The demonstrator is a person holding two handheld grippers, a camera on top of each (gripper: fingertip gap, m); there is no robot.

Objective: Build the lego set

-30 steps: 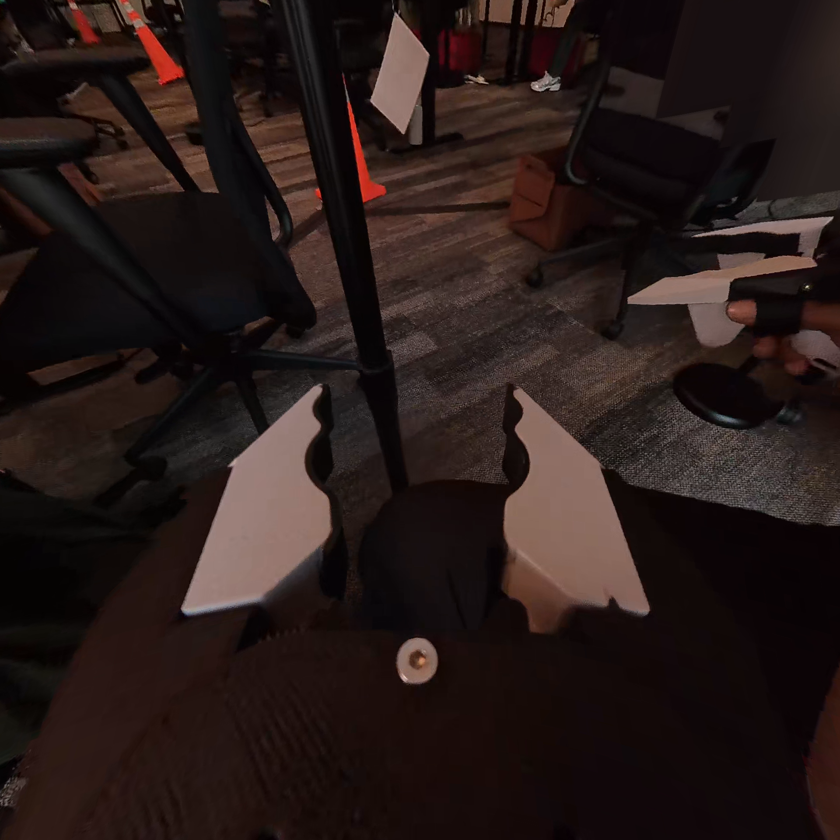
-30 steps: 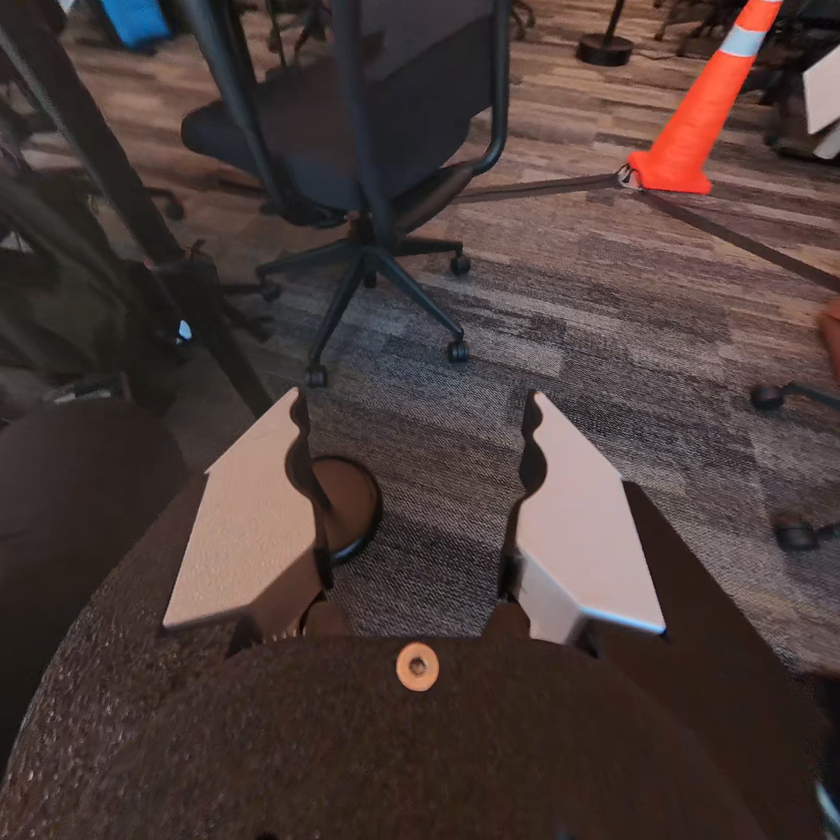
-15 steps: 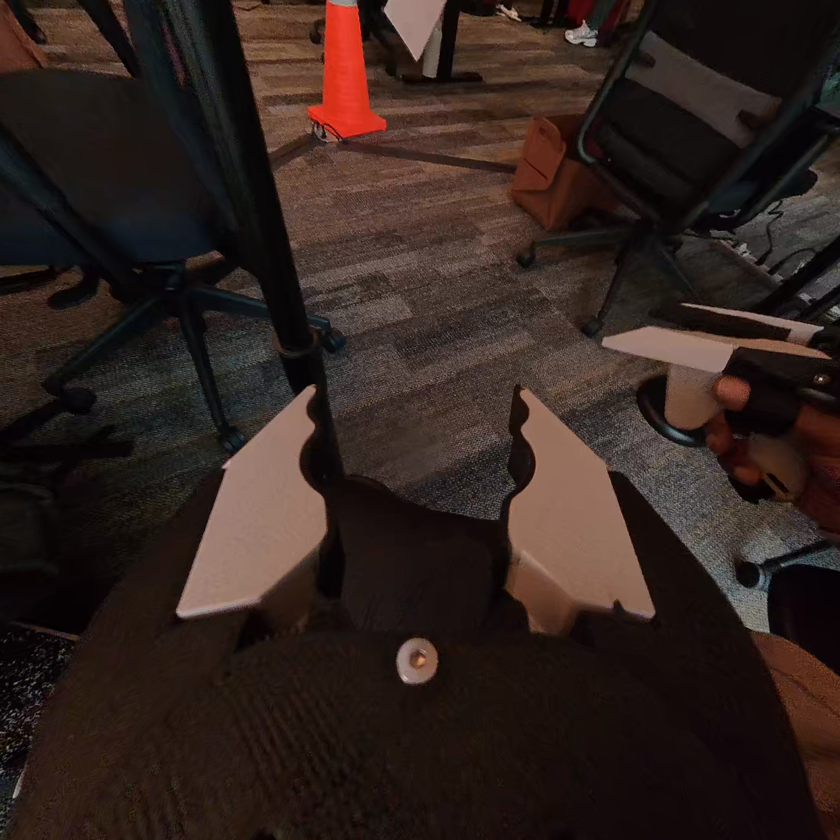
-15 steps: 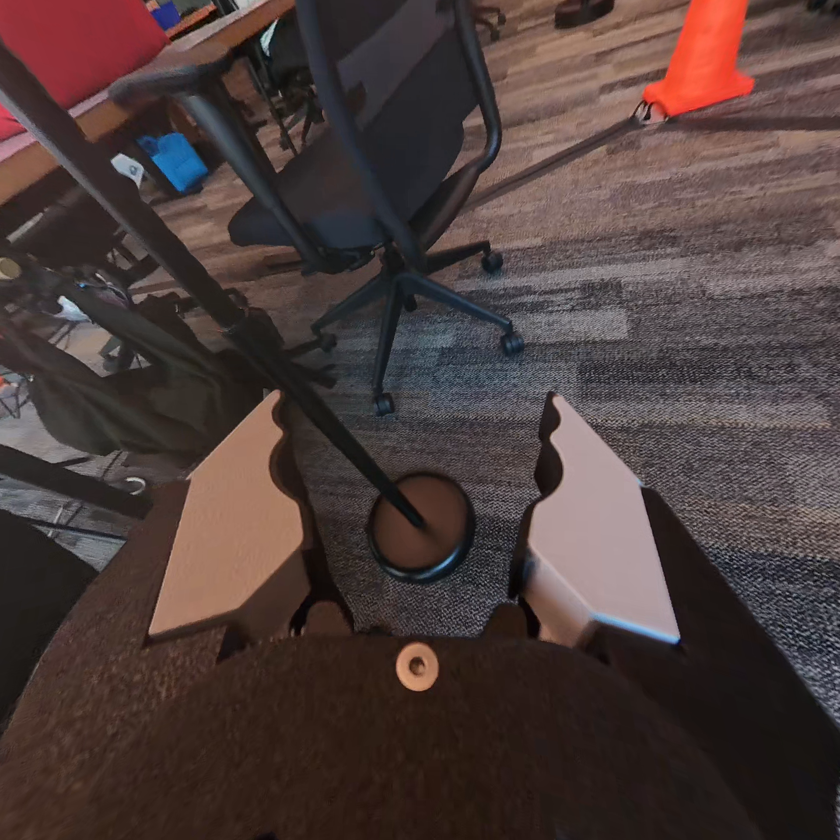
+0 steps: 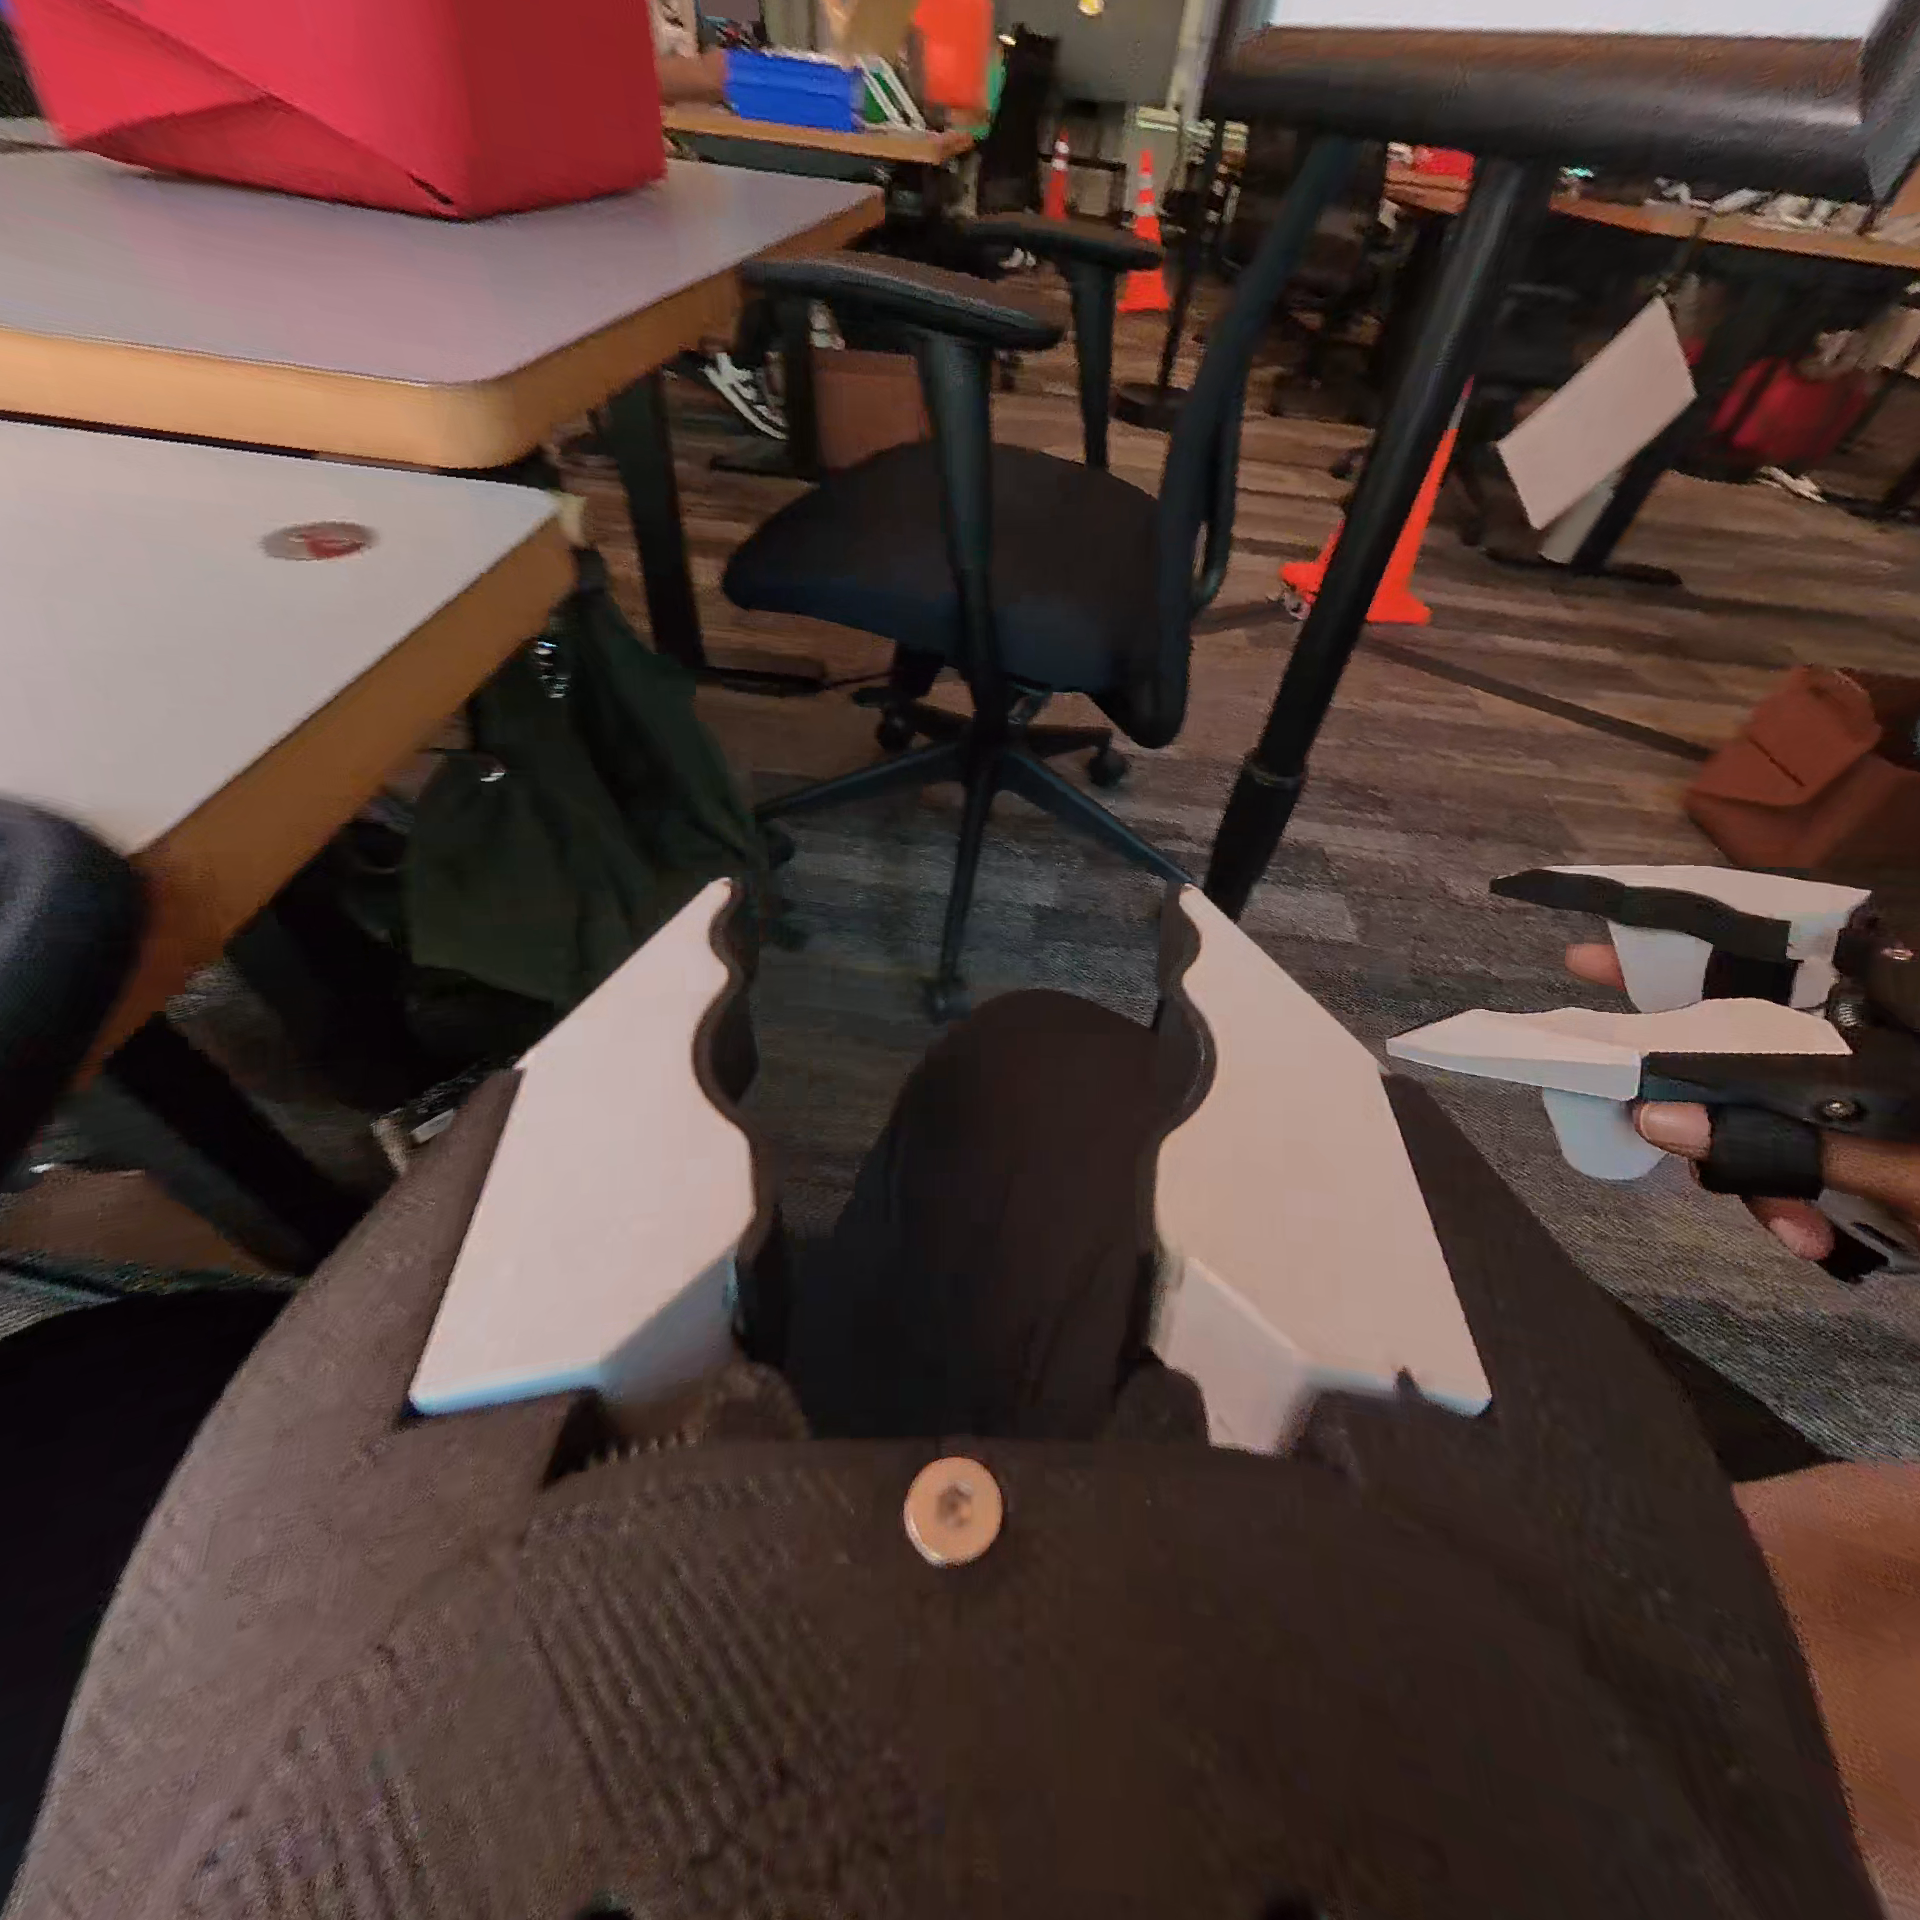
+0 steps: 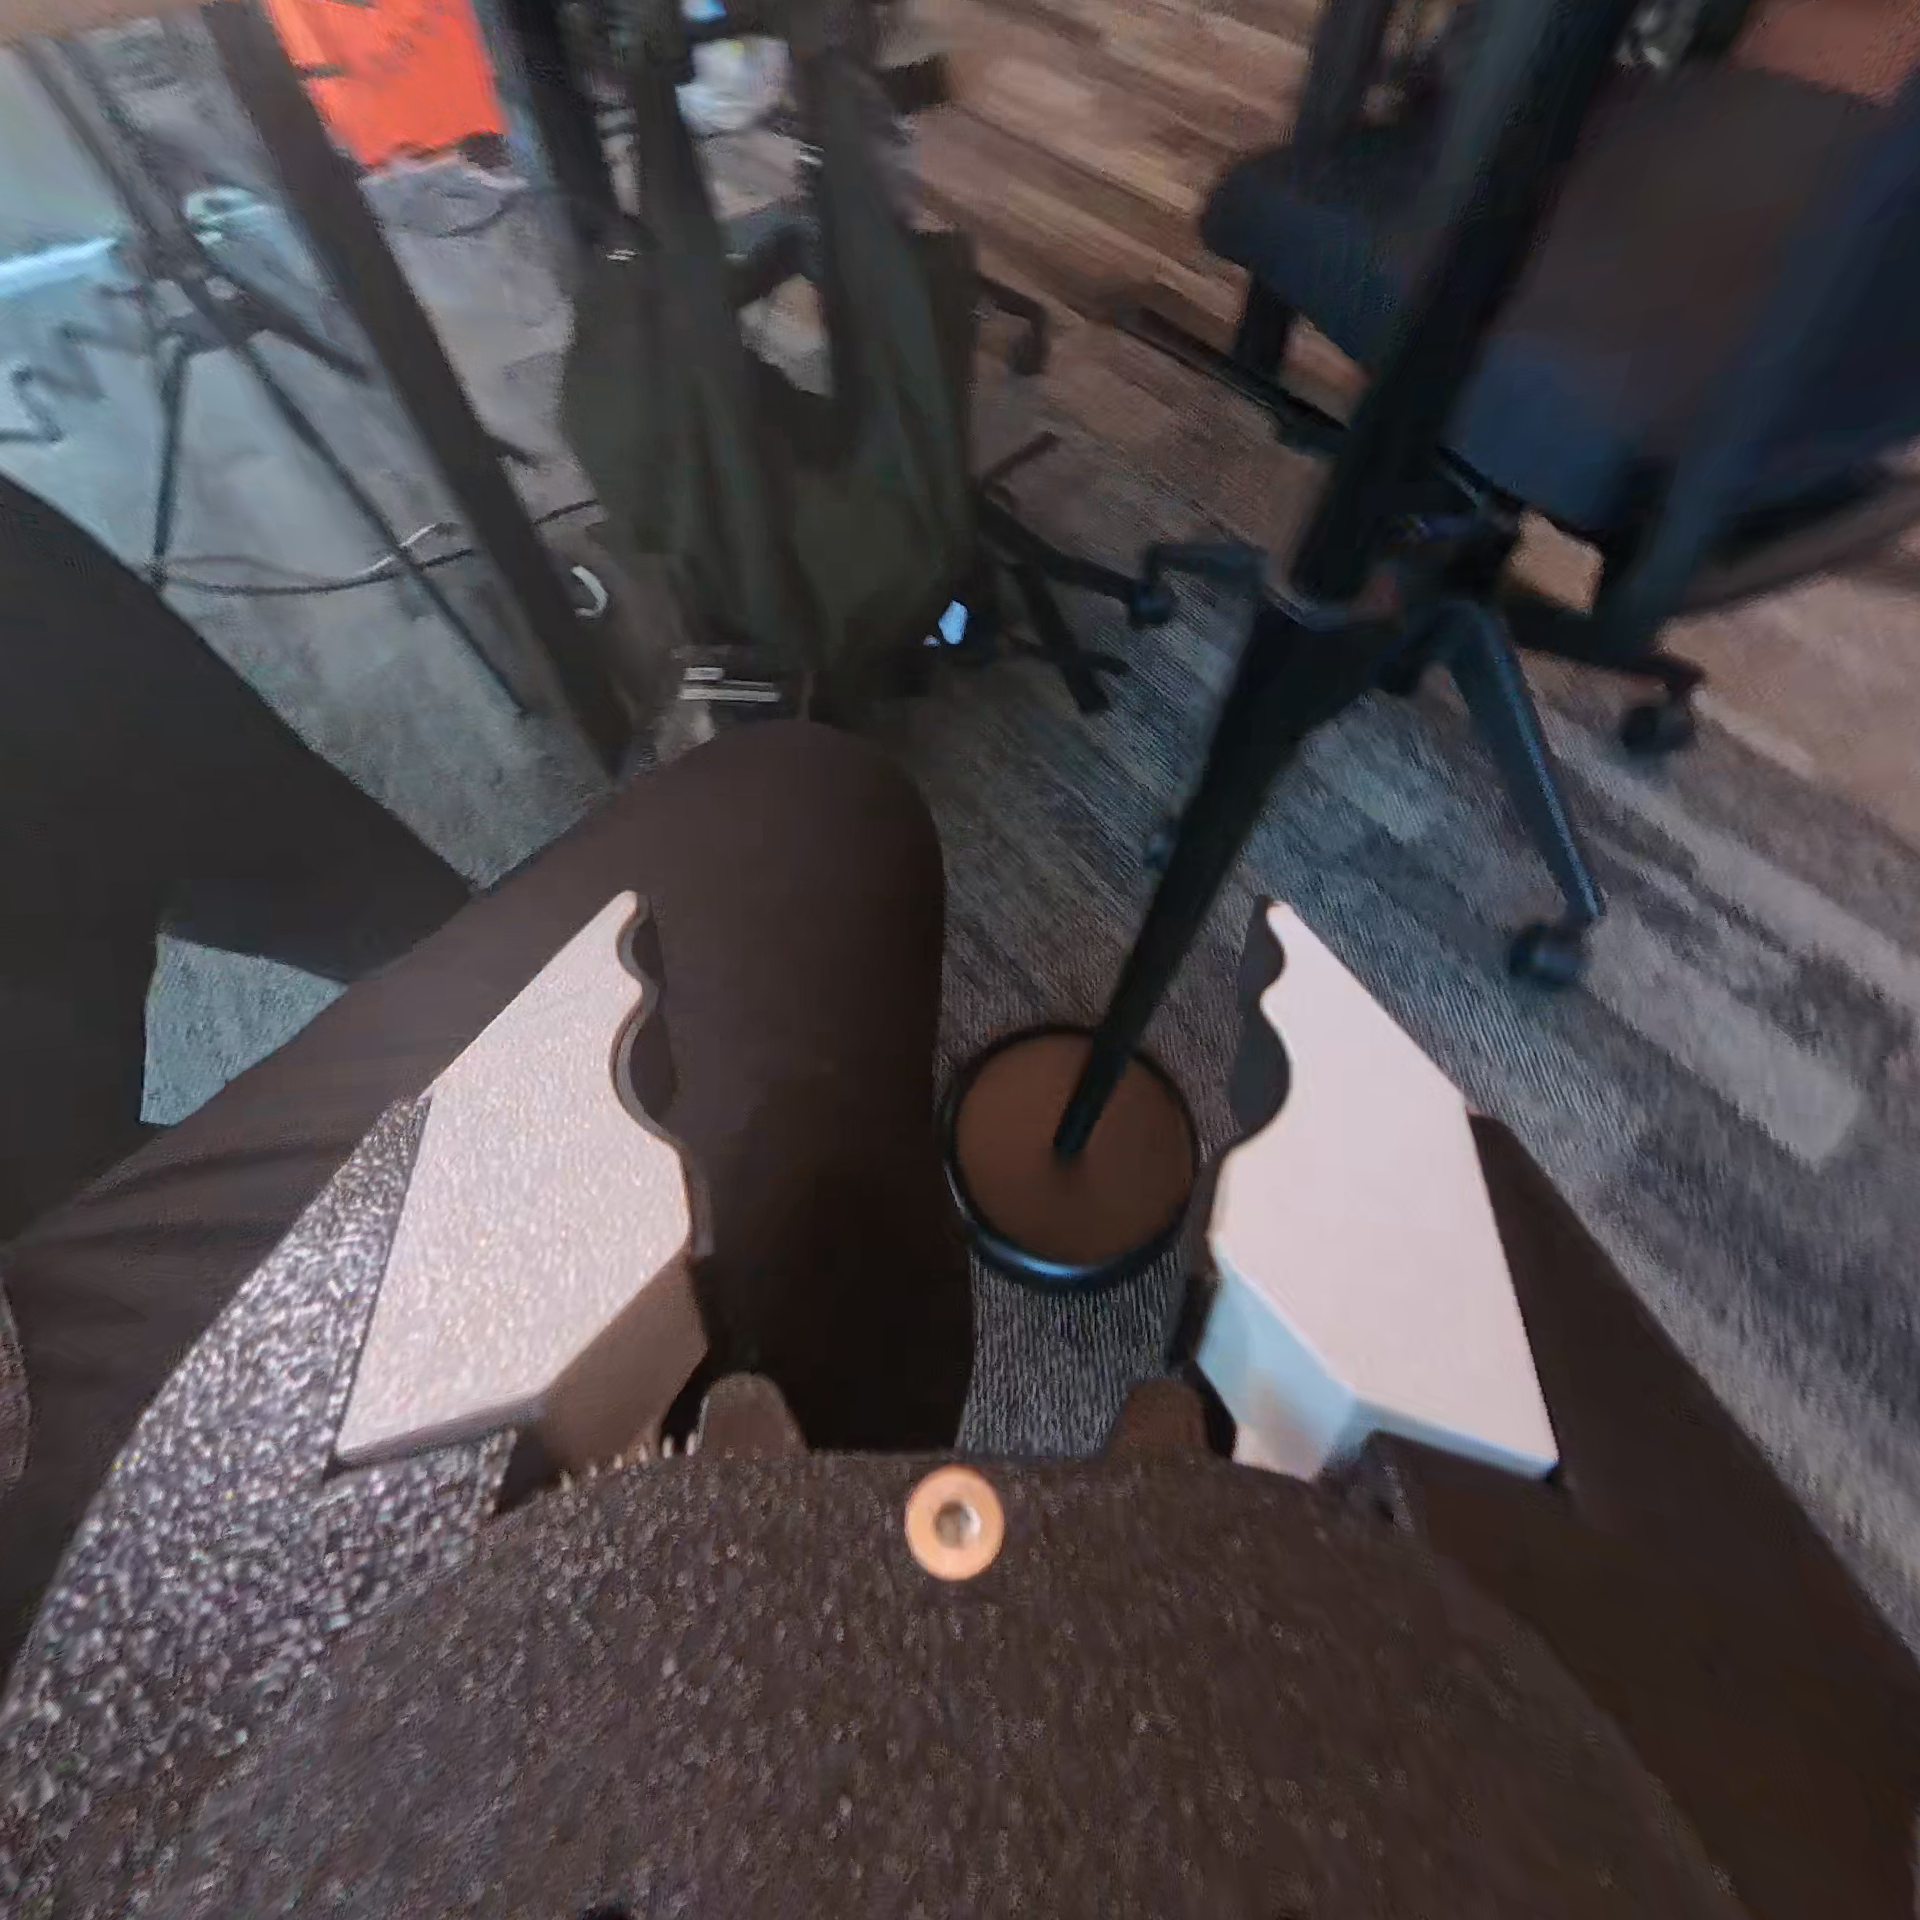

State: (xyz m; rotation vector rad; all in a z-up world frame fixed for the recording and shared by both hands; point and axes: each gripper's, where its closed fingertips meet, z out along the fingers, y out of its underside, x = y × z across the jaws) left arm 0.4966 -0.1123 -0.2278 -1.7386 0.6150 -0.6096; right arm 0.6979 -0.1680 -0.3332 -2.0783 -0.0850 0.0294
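Note:
No lego pieces show in either view. My left gripper is open and empty, held low over a person's dark-clad knee and pointing out across the carpet. My right gripper is open and empty, over a dark trouser leg and the round base of a stand. The right gripper also shows at the right edge of the left wrist view, held in a gloved hand, open.
White tables with wood edges stand at the left, one with a red box. A black office chair, a black stand pole, orange cones and a green bag are on the carpet.
Both grippers have tilted upward and swung left; the left view now takes in the tables and red box, the right view the bag and table legs. Both stay open.

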